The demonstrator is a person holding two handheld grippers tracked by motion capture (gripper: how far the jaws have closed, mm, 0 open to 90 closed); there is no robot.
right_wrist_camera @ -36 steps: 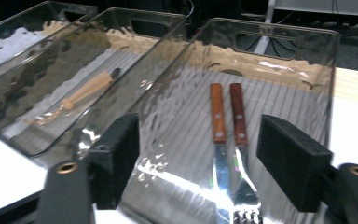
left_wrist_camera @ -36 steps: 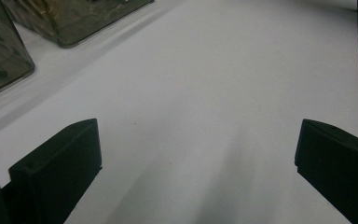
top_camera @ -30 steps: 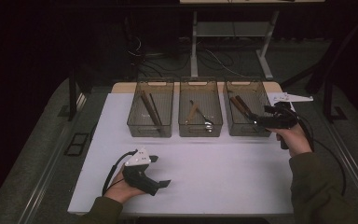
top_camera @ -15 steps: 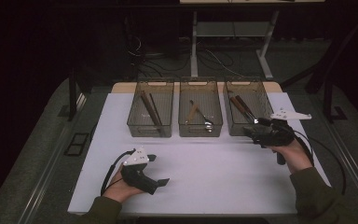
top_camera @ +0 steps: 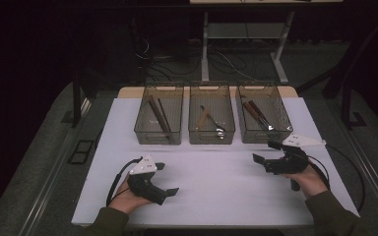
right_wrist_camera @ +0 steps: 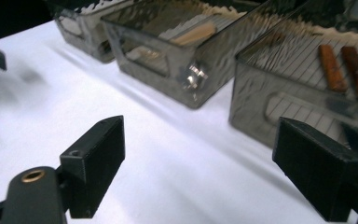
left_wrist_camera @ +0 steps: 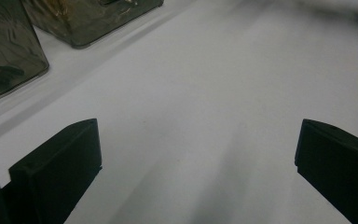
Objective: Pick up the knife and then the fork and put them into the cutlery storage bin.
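Three clear plastic bins stand in a row at the back of the white table (top_camera: 211,177). The left bin (top_camera: 158,119) holds long dark sticks, the middle bin (top_camera: 211,119) a wooden-handled utensil, and the right bin (top_camera: 264,117) two brown-handled knives (right_wrist_camera: 345,67). My left gripper (top_camera: 166,178) rests near the front left, open, with bare tabletop between its jaws (left_wrist_camera: 196,154). My right gripper (top_camera: 266,151) hovers open in front of the right bin, nothing between its jaws (right_wrist_camera: 196,163).
A desk frame and cables (top_camera: 216,59) stand on the dark floor behind the table. The table's front edge (top_camera: 197,222) runs just ahead of the person's sleeves. Open white surface lies between the two grippers.
My right gripper has drawn back from over the right bin toward the person and down to the table's front right. The left gripper has stayed put.
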